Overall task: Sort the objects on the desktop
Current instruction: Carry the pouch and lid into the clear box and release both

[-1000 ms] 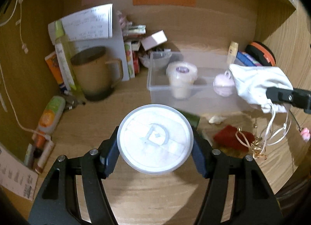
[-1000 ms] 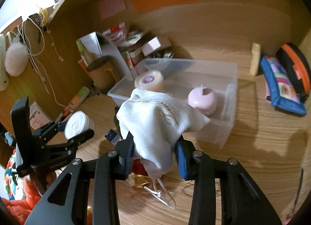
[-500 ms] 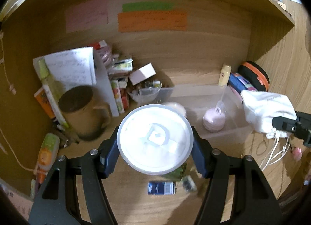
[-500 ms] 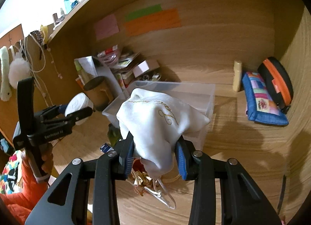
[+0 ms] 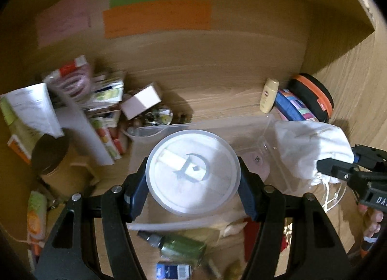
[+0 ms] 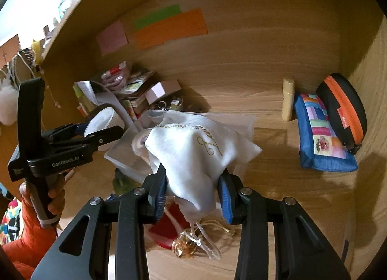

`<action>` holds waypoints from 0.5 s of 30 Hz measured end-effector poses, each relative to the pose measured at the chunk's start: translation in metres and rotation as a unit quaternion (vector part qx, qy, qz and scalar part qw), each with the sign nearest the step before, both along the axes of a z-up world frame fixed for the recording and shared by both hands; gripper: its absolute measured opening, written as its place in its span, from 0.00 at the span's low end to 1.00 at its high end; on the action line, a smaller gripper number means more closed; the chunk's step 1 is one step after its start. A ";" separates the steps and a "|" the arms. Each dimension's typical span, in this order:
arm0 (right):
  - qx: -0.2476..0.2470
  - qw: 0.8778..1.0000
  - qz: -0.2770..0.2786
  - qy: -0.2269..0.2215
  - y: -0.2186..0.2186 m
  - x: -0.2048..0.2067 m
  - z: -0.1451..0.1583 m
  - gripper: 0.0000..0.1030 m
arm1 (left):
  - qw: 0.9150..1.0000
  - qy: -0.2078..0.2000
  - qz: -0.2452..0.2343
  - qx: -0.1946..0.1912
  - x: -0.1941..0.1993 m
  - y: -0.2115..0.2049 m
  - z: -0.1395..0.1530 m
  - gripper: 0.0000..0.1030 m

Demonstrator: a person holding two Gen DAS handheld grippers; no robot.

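Observation:
My left gripper (image 5: 192,199) is shut on a round white jar with a frosted lid (image 5: 192,172) and holds it in the air over the clear plastic bin (image 5: 217,122). The jar also shows in the right wrist view (image 6: 104,120). My right gripper (image 6: 193,195) is shut on a white drawstring pouch (image 6: 198,149) with gold lettering, held above the bin's right end (image 6: 249,120). The pouch also shows in the left wrist view (image 5: 309,147). Inside the bin a small jar (image 6: 140,143) and a pink round case (image 5: 256,163) are partly hidden.
A brown mug (image 5: 53,163), papers and boxes (image 5: 96,101) crowd the back left. A cream tube (image 5: 268,96), a blue patchwork pouch (image 6: 321,134) and a black-orange case (image 6: 343,108) lie back right. A green bottle (image 5: 181,246), a red item (image 6: 167,229) and gold ribbon (image 6: 186,243) lie in front of the bin.
Both grippers have risen and moved forward toward the bin, each still holding its object. The jar now hangs over the bin and the pouch over its right end.

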State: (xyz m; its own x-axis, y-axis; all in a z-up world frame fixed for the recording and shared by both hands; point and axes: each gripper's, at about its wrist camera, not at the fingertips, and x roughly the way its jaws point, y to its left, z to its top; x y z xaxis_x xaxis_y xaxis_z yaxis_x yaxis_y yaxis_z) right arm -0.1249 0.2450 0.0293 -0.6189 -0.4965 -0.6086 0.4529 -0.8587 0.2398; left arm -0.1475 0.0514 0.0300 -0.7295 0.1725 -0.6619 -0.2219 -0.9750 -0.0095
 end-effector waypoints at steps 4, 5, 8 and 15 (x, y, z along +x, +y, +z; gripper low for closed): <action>0.010 1.000 -0.003 -0.010 -0.003 -0.017 -0.006 0.33 | 1.000 -0.015 -0.002 -0.011 -0.022 0.018 -0.008 0.63; 0.012 1.000 -0.002 -0.013 -0.004 -0.021 -0.008 0.33 | 1.000 -0.019 -0.003 -0.013 -0.027 0.021 -0.011 0.63; 0.019 1.000 -0.001 -0.022 -0.008 -0.036 -0.014 0.33 | 0.999 -0.030 -0.006 -0.020 -0.041 0.031 -0.017 0.63; 0.064 0.998 0.001 -0.027 -0.025 -0.060 -0.029 0.33 | 0.998 -0.051 -0.017 -0.032 -0.070 0.039 -0.035 0.63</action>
